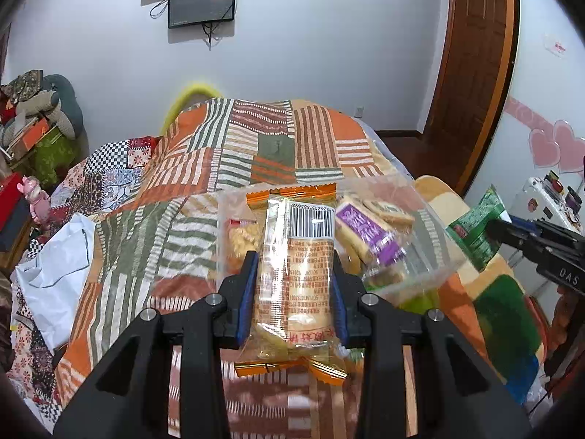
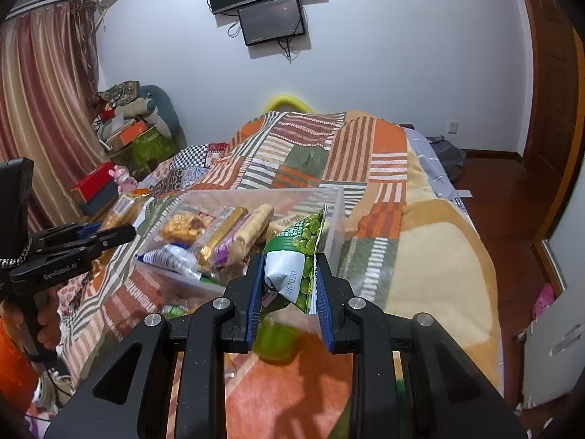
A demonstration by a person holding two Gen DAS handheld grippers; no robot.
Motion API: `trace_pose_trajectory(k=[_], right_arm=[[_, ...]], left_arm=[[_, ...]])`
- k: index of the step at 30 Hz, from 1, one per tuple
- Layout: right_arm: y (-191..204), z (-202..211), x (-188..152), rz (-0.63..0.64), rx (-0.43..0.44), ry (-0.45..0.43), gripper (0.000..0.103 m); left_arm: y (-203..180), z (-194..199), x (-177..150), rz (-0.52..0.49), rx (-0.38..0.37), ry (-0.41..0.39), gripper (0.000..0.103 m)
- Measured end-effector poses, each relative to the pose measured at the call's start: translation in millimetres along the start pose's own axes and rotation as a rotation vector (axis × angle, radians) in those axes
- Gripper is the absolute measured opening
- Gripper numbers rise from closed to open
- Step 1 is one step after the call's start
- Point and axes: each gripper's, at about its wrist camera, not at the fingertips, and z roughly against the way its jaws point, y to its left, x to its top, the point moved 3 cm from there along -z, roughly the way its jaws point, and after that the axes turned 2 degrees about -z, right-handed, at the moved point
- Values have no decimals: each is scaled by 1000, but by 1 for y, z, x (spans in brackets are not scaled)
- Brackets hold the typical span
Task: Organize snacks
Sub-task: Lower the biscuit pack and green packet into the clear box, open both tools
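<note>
Left wrist view: both packets held above the clear bin (image 1: 420,256), neither stowed yet.
Left hand-held gripper (image 1: 294,285) clamps the orange biscuit packet (image 1: 296,274); right hand-held gripper (image 2: 290,285) pinches the green pea packet (image 2: 303,252); several snacks already binned, perhaps more remain.

We see a clear plastic bin (image 2: 338,216) resting on the patchwork bedspread, open at the top and partly filled with wrapped snacks: a purple-labelled biscuit pack (image 1: 369,236), a gold-wrapped bar (image 2: 223,234), a blue-and-white packet (image 2: 168,258) and a clear bag of golden pieces (image 2: 182,225). Nearer us, an orange-edged clear cracker pack (image 1: 296,278) is held lengthwise above the bedspread, barcode side up — its crimped ends stick out front and back. A green pea snack bag (image 2: 303,256) is also held aloft, crumpled, white back panel showing, just beside the bin's near corner.
</note>
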Motion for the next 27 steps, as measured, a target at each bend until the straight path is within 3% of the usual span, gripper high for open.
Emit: trace_pose_trajectory(k=[16,23,24,27], right_arm=[[4,-61,-2,-10,13,85,24],[5,-64,-5,-5,3,102,25],[4,-64,-6,-5,0,108,26],[2,-61,-7,0,-14,111,27]], left_arm=[[18,-65,9,27,21,68,35],[17,-80,6,45,28,96,36],[17,-82,6,49,25,103,37],[16,-82,2,57,22,109,57]])
